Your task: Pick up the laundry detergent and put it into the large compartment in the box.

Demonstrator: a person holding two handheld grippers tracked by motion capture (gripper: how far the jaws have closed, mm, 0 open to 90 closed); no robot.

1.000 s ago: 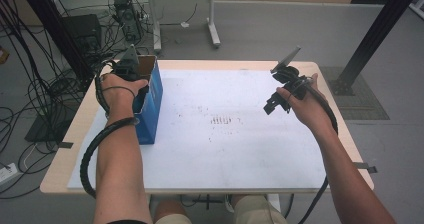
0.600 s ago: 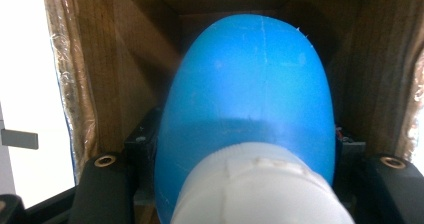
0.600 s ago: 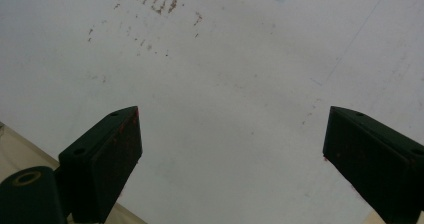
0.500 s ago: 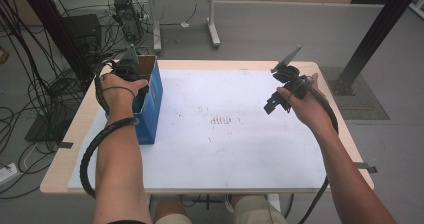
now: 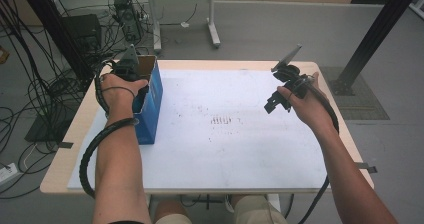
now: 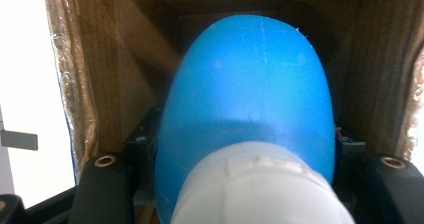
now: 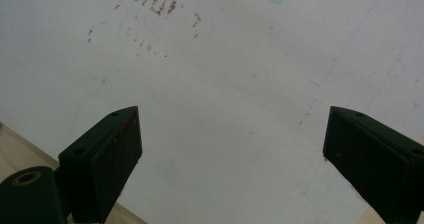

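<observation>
A tall blue cardboard box (image 5: 151, 104) stands open-topped at the left edge of the white board (image 5: 225, 154). My left gripper (image 5: 131, 70) reaches down into the box from above. In the left gripper view its jaws are shut on a blue rounded bottle (image 6: 250, 99) with a white cap (image 6: 260, 189), between the brown inner walls of the box (image 6: 125, 74). My right gripper (image 5: 274, 104) hovers over the board's right side, apart from the box. Its two black pads (image 7: 112, 159) stand wide open with bare white board between them.
Faint reddish-brown marks (image 5: 222, 120) stain the middle of the board. The wooden table (image 5: 70, 139) shows around the board. Cables and a black case (image 5: 80, 34) lie on the floor to the left. Another table's legs (image 5: 212, 29) stand behind, and a black post (image 5: 375, 39) at the right.
</observation>
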